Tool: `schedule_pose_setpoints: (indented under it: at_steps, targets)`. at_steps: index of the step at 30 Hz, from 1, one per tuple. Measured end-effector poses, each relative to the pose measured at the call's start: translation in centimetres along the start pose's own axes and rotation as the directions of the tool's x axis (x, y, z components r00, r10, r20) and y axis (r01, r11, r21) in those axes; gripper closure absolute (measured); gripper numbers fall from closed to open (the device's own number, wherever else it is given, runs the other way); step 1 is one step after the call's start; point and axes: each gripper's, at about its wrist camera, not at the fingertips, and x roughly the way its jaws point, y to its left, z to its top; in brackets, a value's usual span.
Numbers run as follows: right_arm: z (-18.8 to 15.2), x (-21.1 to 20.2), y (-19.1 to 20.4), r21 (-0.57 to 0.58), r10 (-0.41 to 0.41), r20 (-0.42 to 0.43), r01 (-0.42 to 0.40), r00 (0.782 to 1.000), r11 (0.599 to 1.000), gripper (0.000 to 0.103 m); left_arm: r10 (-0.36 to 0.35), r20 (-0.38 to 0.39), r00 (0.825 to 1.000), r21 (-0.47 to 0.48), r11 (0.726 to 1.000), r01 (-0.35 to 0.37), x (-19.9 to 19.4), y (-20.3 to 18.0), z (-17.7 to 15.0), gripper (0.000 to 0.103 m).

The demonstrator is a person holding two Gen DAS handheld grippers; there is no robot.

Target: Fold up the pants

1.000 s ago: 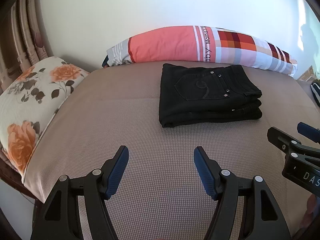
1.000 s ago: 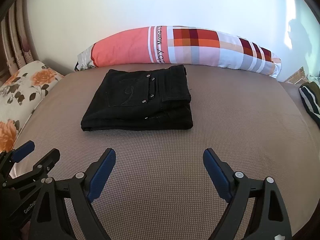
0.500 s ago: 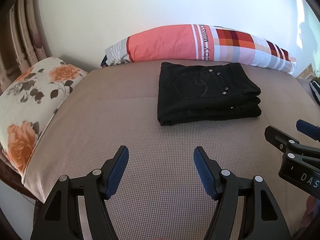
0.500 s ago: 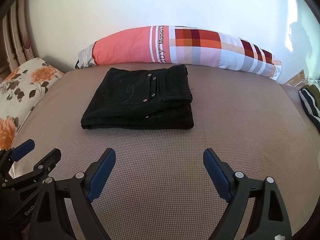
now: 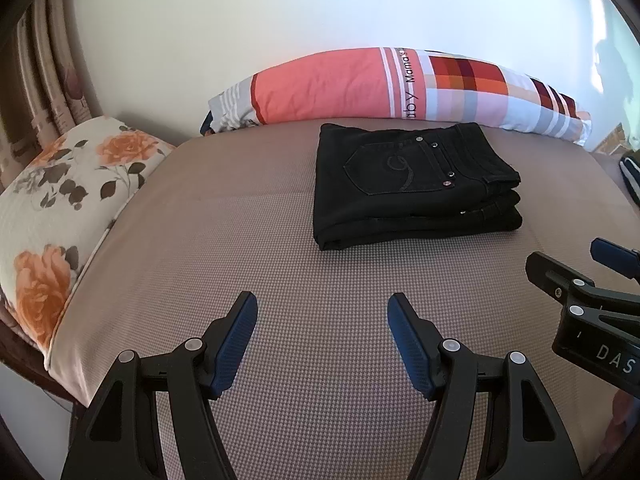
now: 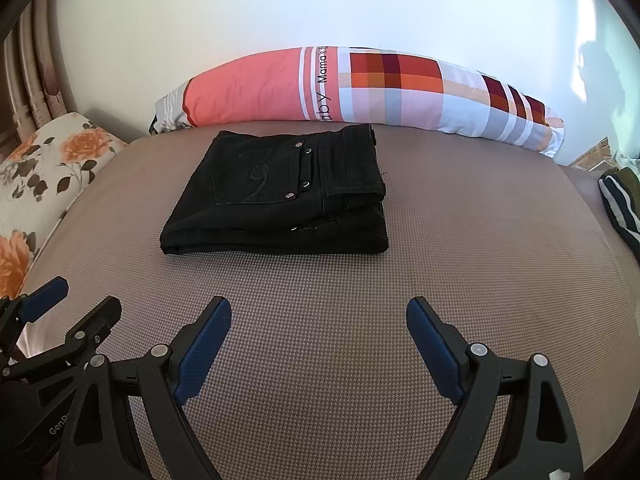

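A bed [image 5: 208, 280] with a brown checked cover fills both views, set against a pale wall. A long patchwork bolster [image 5: 400, 88] lies along its far edge, a flowered pillow [image 5: 68, 200] sits at the left end, and a dark striped cloth [image 6: 620, 204] shows at the right edge.

The pants [image 5: 412, 184] are black and already folded into a thick, squared stack with a back pocket facing up. They rest on the far half of the bed, just in front of the bolster and apart from both sets of tongs. The stack's long side runs left to right across the bed, with the waistband end on the right and the folded edge on the left.

The left tongs [image 5: 322, 334] hover over the near part of the bed, released, with nothing between the blue pads. The pants lie ahead of them and a little to the right. The right tongs [image 6: 318, 342] are also released and empty, spread wider than the left pair. From them the pants lie ahead and to the left. So the stack sits roughly between the two lines of reach, with neither hand clearly nearer.

The folding looks finished. Any further move would mean reaching forward over bare cover to the stack's near long edge.
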Motion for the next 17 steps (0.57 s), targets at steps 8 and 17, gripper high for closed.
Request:
schedule_pose_setpoints:
  at_steps: [8,17]
  targets:
    - [0.0,-0.05,0.03,0.0,0.0,0.0,0.0,1.0,1.0,0.016,-0.003,-0.002,1.0,0.008,1.0,0.003,0.1,-0.16,0.05,0.035]
    - [0.04,0.02,-0.08,0.0,0.001,-0.004,-0.001,1.0,1.0,0.016,-0.011,-0.005,1.0,0.015,1.0,0.011,0.4,-0.37,0.11,0.035]
